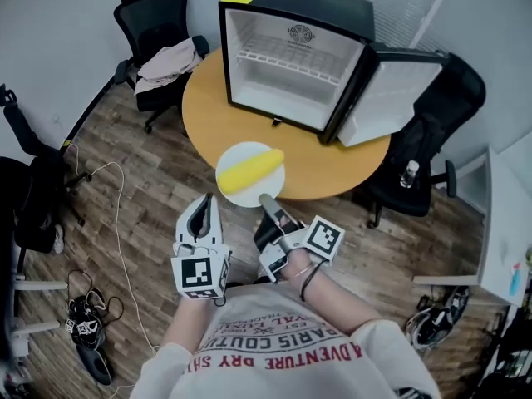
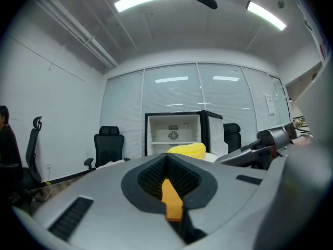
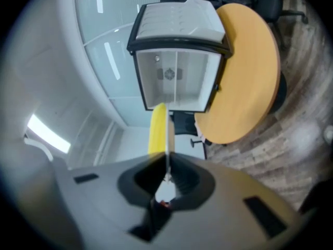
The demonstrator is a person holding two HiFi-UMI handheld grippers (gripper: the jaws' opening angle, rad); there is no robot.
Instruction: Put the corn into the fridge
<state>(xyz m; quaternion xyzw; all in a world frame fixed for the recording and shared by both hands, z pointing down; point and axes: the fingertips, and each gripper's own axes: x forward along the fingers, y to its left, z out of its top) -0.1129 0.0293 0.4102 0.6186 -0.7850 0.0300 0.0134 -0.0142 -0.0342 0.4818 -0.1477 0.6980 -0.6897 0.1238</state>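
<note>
A yellow corn cob (image 1: 249, 167) lies on a white plate (image 1: 249, 193) over the near edge of the round wooden table (image 1: 341, 169). My right gripper (image 1: 268, 203) is shut on the plate's near rim; in the right gripper view the plate (image 3: 169, 132) shows edge-on between the jaws, the corn (image 3: 157, 129) on its left. The black mini fridge (image 1: 291, 56) stands on the table with its door (image 1: 391, 98) swung open to the right and its white inside bare. My left gripper (image 1: 204, 208) hangs left of the plate, shut on nothing. The left gripper view shows the corn (image 2: 188, 149) before the fridge (image 2: 174, 134).
A black office chair (image 1: 162, 23) draped with clothes stands left of the table, and another chair (image 1: 428, 152) with a bottle on it stands at the right. Shoes (image 1: 87, 327) and a cable (image 1: 116, 223) lie on the wooden floor at the left. A white desk (image 1: 503, 231) is at the far right.
</note>
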